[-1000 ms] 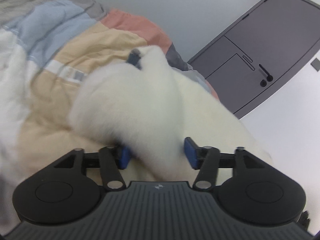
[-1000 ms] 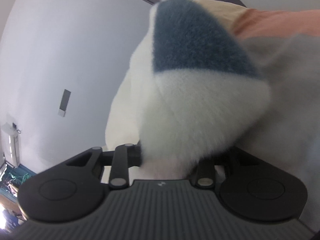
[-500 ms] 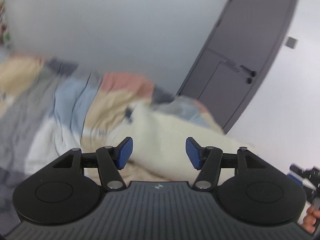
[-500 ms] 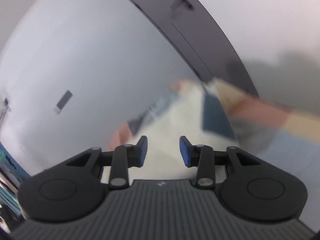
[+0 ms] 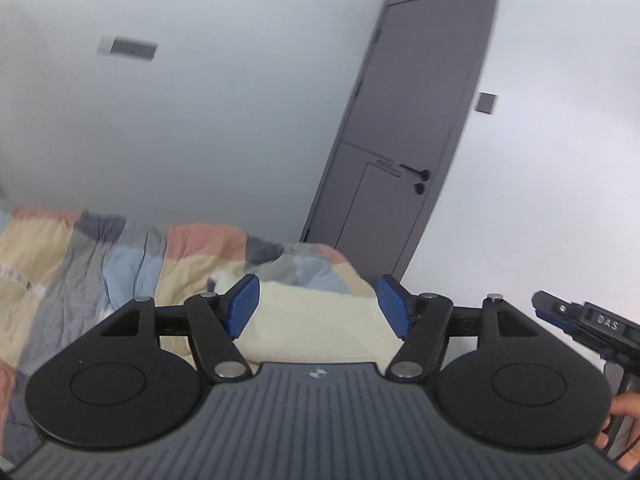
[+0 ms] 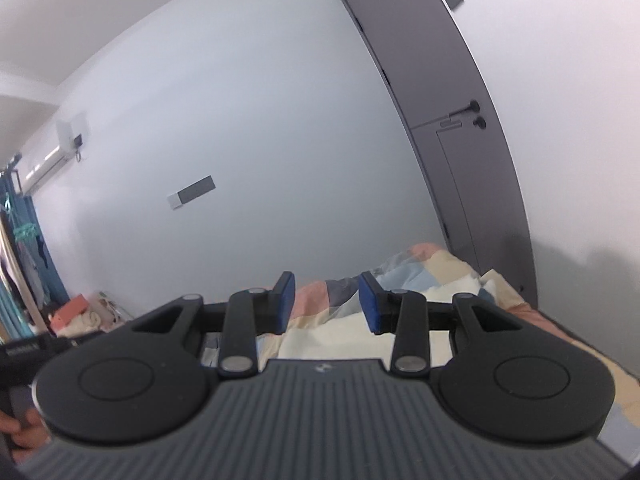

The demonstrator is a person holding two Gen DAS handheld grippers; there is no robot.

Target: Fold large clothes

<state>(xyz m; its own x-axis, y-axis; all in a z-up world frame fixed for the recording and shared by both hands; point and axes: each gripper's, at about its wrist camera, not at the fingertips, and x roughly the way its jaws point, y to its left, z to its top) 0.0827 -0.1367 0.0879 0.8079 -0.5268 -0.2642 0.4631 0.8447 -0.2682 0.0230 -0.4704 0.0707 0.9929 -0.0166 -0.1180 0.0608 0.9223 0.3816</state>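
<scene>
A cream fleece garment [image 5: 320, 328] lies bunched on the bed, below and beyond both grippers. My left gripper [image 5: 316, 286] hangs above it, pointing almost level. Its jaws are opening and nothing is between the blue pads [image 5: 244, 304]. In the right wrist view the same garment [image 6: 340, 336] lies under my right gripper [image 6: 325, 280], which stands open with a narrower, empty gap. The right gripper's fingers [image 5: 556, 310] also show at the right edge of the left wrist view, with a hand [image 5: 620, 432] on the handle.
A patchwork quilt [image 5: 120, 264] in peach, blue, grey and salmon covers the bed. A grey door [image 5: 412, 140] stands behind the bed's far end in a white wall. An air conditioner [image 6: 44, 164] and piled belongings [image 6: 76, 308] are at the far left.
Both grippers have let go of the fleece garment and risen away from it. The garment has dropped onto the bed. The left jaws have widened.
</scene>
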